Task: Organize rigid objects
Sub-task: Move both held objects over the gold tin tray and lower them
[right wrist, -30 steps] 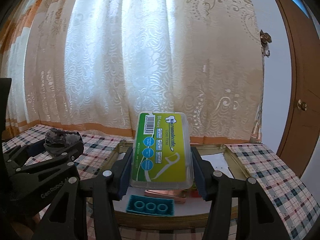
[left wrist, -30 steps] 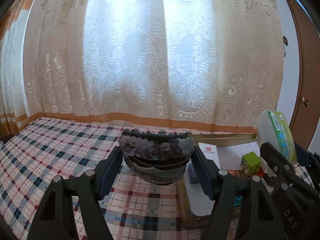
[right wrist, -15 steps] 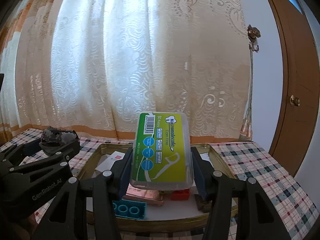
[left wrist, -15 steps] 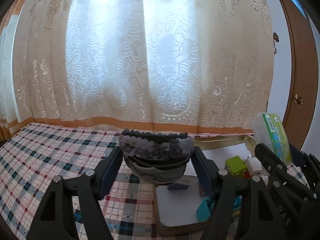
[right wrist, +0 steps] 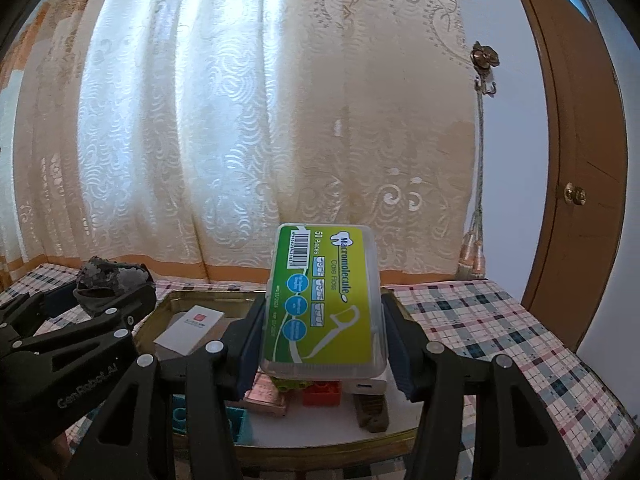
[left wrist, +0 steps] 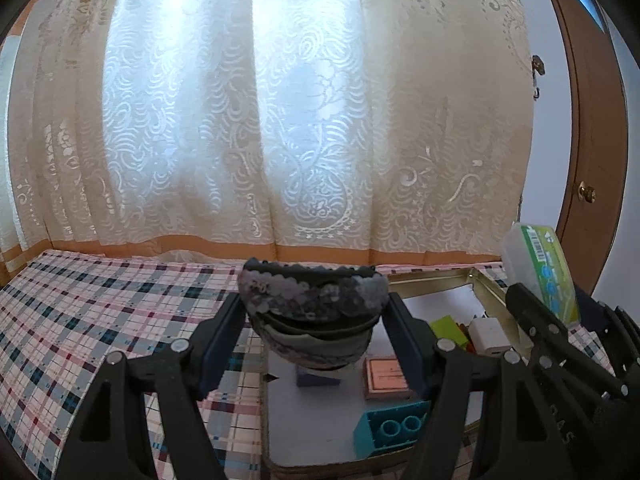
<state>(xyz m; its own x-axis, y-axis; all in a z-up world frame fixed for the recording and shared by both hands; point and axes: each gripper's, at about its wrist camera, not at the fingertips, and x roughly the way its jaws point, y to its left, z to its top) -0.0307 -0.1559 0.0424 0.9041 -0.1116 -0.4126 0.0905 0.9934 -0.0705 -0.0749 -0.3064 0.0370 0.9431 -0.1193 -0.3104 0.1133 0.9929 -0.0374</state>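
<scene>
Both grippers have drifted across the checked table toward the tray.
The left gripper [left wrist: 314,316] clamps a sequinned pouch [left wrist: 312,300]; the right gripper [right wrist: 322,340] grips a floss box [right wrist: 324,300] above the gold-rimmed tray [right wrist: 168,304] of blocks.

The pouch [left wrist: 312,304] is dark grey with silvery sequins. The floss box [right wrist: 324,300] is clear with a green and yellow label, blue circles and a barcode. The cloth [left wrist: 100,320] is plaid in pink, white and dark blue. The tray [right wrist: 192,294] is gold-rimmed, holding a teal brick [left wrist: 390,426], a red brick [right wrist: 322,394] and a white card [right wrist: 190,328]. The curtain [right wrist: 240,120] is cream lace with an orange band.
</scene>
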